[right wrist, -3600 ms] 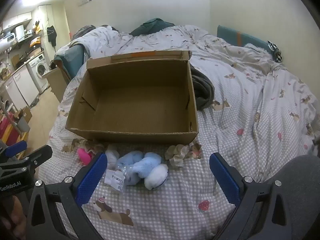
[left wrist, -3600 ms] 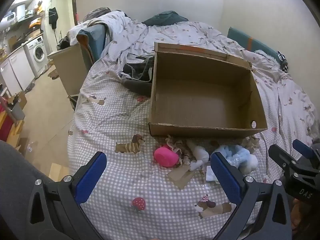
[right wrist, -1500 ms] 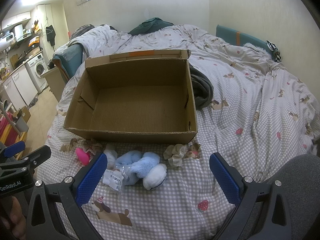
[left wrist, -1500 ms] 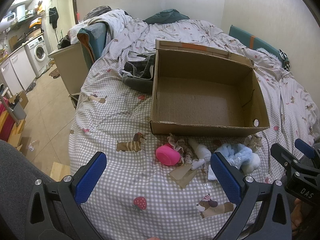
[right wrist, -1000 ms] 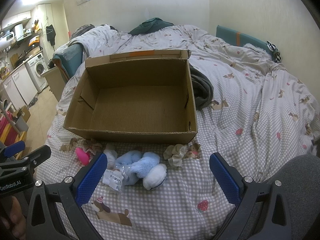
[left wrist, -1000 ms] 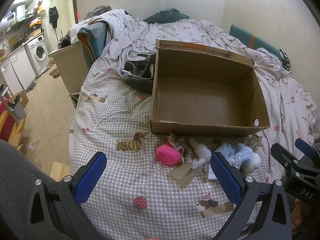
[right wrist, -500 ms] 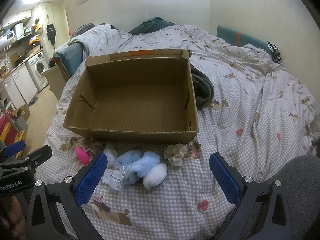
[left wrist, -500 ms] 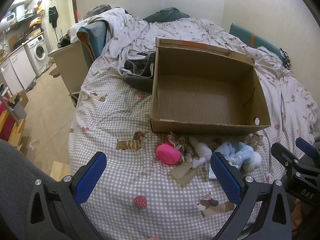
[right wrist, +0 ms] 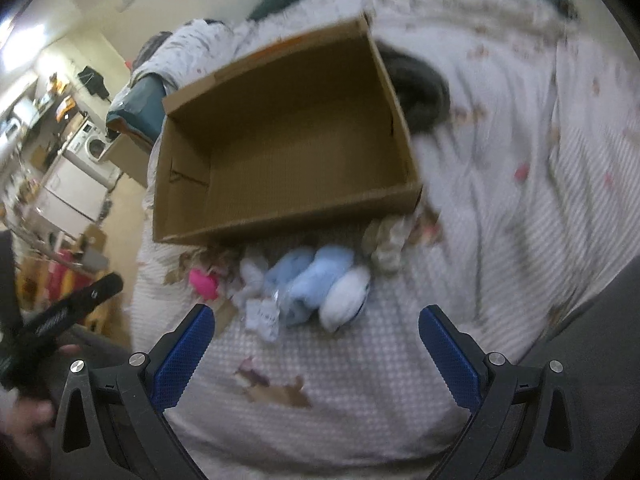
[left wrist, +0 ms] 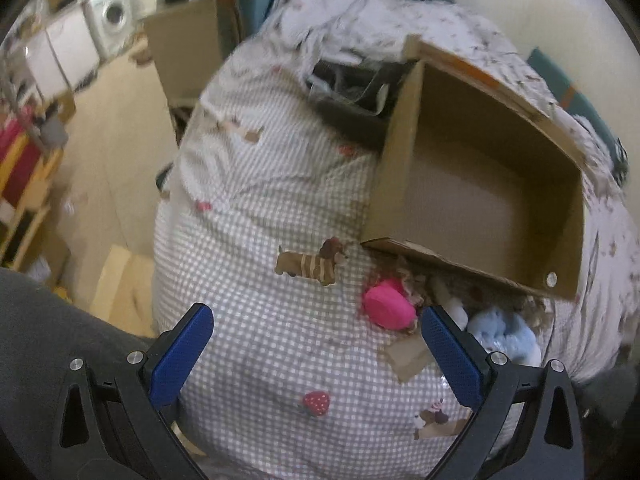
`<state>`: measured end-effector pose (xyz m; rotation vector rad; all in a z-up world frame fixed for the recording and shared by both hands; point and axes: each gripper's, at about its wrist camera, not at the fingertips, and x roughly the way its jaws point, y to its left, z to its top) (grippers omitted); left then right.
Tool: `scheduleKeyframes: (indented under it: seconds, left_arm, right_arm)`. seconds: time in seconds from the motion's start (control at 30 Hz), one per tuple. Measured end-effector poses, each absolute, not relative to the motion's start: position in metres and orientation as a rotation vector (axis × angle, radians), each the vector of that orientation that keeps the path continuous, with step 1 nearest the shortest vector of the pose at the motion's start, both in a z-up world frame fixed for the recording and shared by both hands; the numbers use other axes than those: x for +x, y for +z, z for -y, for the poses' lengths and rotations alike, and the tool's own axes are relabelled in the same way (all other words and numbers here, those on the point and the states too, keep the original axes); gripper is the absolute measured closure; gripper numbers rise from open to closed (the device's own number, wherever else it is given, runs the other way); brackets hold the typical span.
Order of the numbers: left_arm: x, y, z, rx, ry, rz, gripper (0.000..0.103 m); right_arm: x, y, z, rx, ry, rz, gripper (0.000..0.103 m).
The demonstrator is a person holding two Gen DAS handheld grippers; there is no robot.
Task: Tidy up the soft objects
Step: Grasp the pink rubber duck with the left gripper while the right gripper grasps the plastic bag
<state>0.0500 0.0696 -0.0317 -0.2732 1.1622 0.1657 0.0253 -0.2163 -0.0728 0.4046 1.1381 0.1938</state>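
An open, empty cardboard box lies on the checked bedspread. In front of it lies a row of soft things: a pink plush, a small white one, a light blue plush, a white one and a crumpled patterned cloth. My left gripper is open and empty, just left of the pink plush. My right gripper is open and empty, just in front of the blue plush. Both views are blurred.
A dark garment lies beside the box. A paper tag and a cardboard scrap lie by the toys. The bed edge and the floor are to the left. My grey-trousered leg is at bottom left.
Both grippers have tilted and moved forward and down toward the row of soft things. The left one has swung left. Nothing has been taken hold of.
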Motion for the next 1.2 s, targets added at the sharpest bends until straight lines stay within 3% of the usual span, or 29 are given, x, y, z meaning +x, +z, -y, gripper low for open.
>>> scheduleKeyframes:
  seconds: [0.07, 0.13, 0.23, 0.33, 0.5, 0.57, 0.7, 0.9, 1.03, 1.2]
  left_arm:
    - [0.06, -0.041, -0.07, -0.303, 0.142, -1.219, 0.003]
    - [0.068, -0.05, -0.062, -0.287, 0.129, -1.265, 0.015]
    - [0.079, -0.064, -0.047, -0.277, 0.078, -1.32, 0.02]
    - [0.089, -0.08, -0.033, -0.275, 0.037, -1.368, 0.023]
    - [0.105, -0.101, -0.021, -0.252, 0.009, -1.413, 0.024]
    - [0.109, -0.109, -0.017, -0.262, -0.011, -1.433, 0.033]
    - [0.115, -0.122, -0.014, -0.295, -0.03, -1.462, 0.062]
    - [0.1, -0.104, -0.029, -0.344, -0.013, -1.452, 0.064]
    - [0.08, -0.094, -0.039, -0.333, 0.0, -1.469, 0.064]
    - [0.061, -0.096, -0.05, -0.345, 0.006, -1.476, 0.064]
  right_arm:
    - [0.027, -0.085, 0.217, 0.465, 0.221, -1.193, 0.0]
    - [0.027, -0.095, 0.215, 0.507, 0.235, -1.24, 0.0]
    - [0.029, -0.109, 0.211, 0.56, 0.262, -1.287, 0.0]
    - [0.034, -0.118, 0.206, 0.601, 0.276, -1.33, 0.015]
    - [0.04, -0.129, 0.201, 0.632, 0.282, -1.367, 0.021]
    - [0.04, -0.129, 0.198, 0.626, 0.285, -1.371, 0.022]
    - [0.045, -0.133, 0.192, 0.622, 0.294, -1.375, 0.022]
    - [0.053, -0.139, 0.187, 0.666, 0.339, -1.361, 0.027]
    - [0.06, -0.143, 0.181, 0.696, 0.374, -1.391, 0.042]
    - [0.068, -0.15, 0.163, 0.7, 0.394, -1.415, 0.049]
